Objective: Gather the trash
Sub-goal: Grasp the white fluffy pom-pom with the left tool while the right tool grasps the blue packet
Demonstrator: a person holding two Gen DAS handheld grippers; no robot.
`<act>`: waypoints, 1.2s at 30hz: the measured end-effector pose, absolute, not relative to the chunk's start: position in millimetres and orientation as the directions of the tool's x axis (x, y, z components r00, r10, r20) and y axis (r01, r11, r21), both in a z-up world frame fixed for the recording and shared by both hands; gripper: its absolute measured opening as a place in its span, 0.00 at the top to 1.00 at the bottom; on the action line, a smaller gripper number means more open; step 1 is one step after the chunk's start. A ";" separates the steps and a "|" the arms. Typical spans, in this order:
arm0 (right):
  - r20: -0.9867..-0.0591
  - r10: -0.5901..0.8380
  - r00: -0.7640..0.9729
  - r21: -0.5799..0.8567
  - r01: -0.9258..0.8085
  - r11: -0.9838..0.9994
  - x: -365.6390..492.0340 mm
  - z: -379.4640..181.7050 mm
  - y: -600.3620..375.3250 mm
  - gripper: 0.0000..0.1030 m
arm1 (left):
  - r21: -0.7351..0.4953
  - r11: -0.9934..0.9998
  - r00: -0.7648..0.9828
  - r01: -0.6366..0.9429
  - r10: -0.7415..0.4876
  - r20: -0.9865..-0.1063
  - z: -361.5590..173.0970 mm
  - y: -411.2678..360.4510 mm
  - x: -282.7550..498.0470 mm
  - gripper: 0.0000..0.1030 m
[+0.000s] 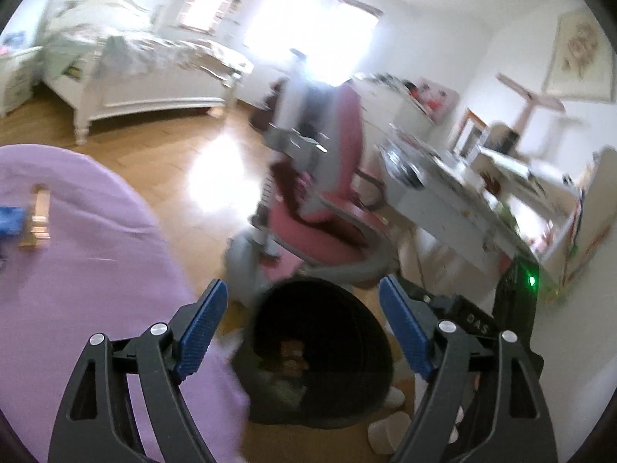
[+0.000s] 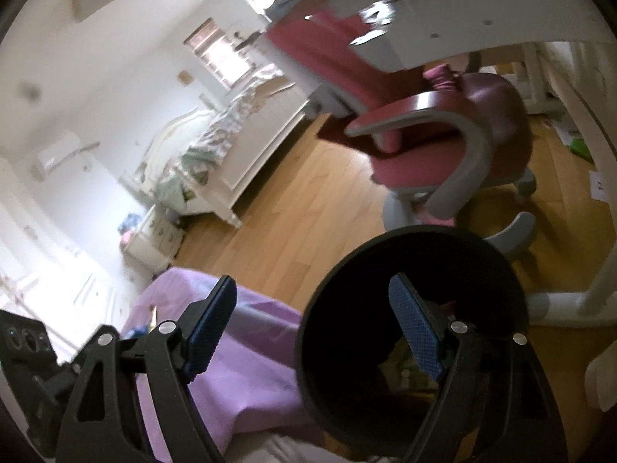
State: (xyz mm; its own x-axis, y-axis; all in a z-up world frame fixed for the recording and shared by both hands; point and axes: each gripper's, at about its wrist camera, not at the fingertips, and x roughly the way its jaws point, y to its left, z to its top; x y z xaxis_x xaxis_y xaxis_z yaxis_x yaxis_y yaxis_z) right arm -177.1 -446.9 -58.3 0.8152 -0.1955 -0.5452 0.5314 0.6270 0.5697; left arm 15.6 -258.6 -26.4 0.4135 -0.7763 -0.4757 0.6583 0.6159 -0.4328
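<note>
A black round trash bin [image 1: 320, 351] stands on the wood floor beside a surface with a purple cloth [image 1: 77, 277]. Some trash lies at its bottom. My left gripper [image 1: 302, 308] is open and empty, held above and just in front of the bin. My right gripper [image 2: 312, 305] is open and empty too; its right finger hangs over the bin's mouth [image 2: 408, 308]. A tan wrapper-like item [image 1: 36, 216] and a blue item [image 1: 11, 220] lie on the purple cloth at the left. The other gripper's body [image 1: 513, 308] shows at the right of the left wrist view.
A pink and grey desk chair [image 1: 327, 208] stands just behind the bin. A cluttered white desk [image 1: 455, 200] is at the right. A white bed [image 1: 139, 73] stands at the far left. White slippers [image 1: 389, 428] lie on the floor right of the bin.
</note>
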 end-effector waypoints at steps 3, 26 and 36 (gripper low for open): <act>-0.549 -0.154 0.822 0.555 0.496 0.667 -156.4 -53.0 -428.7 0.22 | -0.433 0.676 0.498 0.597 -0.735 -0.460 -17.2 -213.1 29.2 0.22; -0.715 0.286 0.637 0.190 -0.216 0.958 140.8 -13.2 -161.6 0.22 | -0.414 0.889 0.602 0.195 -0.442 -0.665 -71.7 12.5 166.8 0.16; -0.830 0.262 0.492 0.100 -0.330 0.939 239.5 -58.0 -109.8 0.39 | -0.454 0.857 0.565 0.244 -0.506 -0.652 -91.2 18.0 181.2 0.54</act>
State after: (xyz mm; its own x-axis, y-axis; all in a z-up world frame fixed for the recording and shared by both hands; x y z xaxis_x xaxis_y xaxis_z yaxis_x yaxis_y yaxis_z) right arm 239.5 -109.8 -58.0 0.4924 0.2616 -0.8301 -0.3297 0.9387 0.1002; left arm 181.2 18.0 -91.2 0.5648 -0.5059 -0.6520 0.2439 0.8571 -0.4538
